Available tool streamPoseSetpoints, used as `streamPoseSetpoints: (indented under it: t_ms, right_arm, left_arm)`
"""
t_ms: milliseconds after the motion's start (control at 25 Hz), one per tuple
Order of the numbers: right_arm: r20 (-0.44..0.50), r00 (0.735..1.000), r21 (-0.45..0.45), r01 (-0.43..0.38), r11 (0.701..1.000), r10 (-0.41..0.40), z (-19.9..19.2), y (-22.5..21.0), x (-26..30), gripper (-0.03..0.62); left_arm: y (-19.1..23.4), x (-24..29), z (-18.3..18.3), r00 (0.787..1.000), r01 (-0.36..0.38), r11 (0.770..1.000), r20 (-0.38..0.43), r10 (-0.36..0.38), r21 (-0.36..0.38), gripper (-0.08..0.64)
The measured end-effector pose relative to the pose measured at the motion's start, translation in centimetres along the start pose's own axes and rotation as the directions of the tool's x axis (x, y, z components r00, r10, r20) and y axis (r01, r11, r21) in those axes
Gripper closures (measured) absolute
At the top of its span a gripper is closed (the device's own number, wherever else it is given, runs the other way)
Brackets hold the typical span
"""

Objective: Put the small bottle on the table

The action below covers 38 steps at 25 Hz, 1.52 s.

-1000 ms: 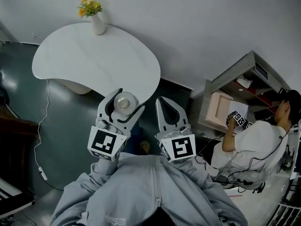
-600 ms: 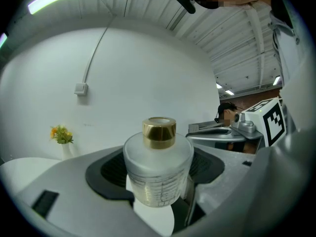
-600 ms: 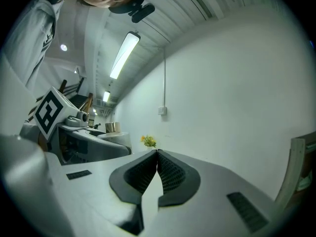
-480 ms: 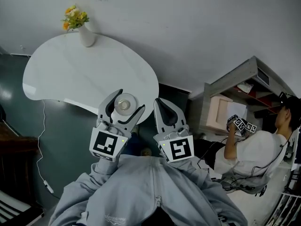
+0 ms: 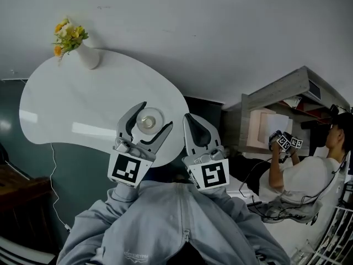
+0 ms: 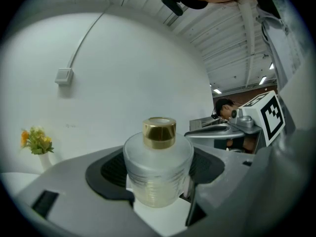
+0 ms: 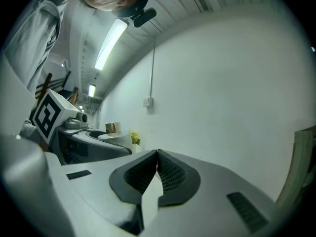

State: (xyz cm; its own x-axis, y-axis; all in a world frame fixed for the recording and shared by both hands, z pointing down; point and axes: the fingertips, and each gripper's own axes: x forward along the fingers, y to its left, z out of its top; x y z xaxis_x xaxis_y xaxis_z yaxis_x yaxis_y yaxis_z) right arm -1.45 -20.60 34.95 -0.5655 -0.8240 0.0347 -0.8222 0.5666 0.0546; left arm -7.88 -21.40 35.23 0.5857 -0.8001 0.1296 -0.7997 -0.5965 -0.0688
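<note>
The small bottle (image 6: 158,169) is held upright, gold cap uppermost, between the wide-set jaws of the left gripper (image 5: 156,115), whose pads press on its frosted sides. In the head view it appears over the near right rim of the tabletop (image 5: 83,106), so the bare white surface lies ahead and to the left. Only a vase of flowers (image 5: 87,57) is seen there, well apart at the far edge. The right gripper (image 5: 188,118) is closed on nothing and is carried just beside the left. A short advance inward, then a lowering, is judged to be needed.
</note>
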Motion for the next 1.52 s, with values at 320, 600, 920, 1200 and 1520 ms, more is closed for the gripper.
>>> streamPoseSetpoints:
  t_ms: [320, 600, 920, 1200, 1520]
  right_arm:
    - [-0.038, 0.997, 0.035, 0.069, 0.997, -0.067, -1.6, -1.5, 2.2, 0.566]
    - [-0.071, 0.994, 0.071, 0.089, 0.994, -0.084, -4.2, -3.4, 3.6, 0.566]
    - [-0.097, 0.994, 0.063, 0.053, 0.997, -0.046, -8.5, -5.2, 6.1, 0.566]
    - [-0.119, 0.993, 0.071, 0.034, 0.997, -0.025, -11.8, -6.6, 8.2, 0.565]
    - [-0.155, 0.988, 0.087, 0.013, 0.996, 0.001, -15.9, -7.4, 9.9, 0.566]
  left_arm:
    - [1.1, 3.8, -1.8, 0.994, 0.11, 0.994, -0.006, -0.11, 0.027, 0.222]
    - [0.9, 7.1, -4.7, 0.985, 0.167, 0.984, -0.053, -0.164, 0.059, 0.222]
    - [2.0, 10.6, -8.3, 0.985, 0.147, 0.989, -0.1, -0.143, 0.033, 0.222]
    - [3.2, 13.4, -11.6, 0.985, 0.139, 0.99, -0.105, -0.135, 0.032, 0.222]
    - [4.4, 15.8, -16.1, 0.982, 0.125, 0.992, -0.145, -0.123, 0.008, 0.222]
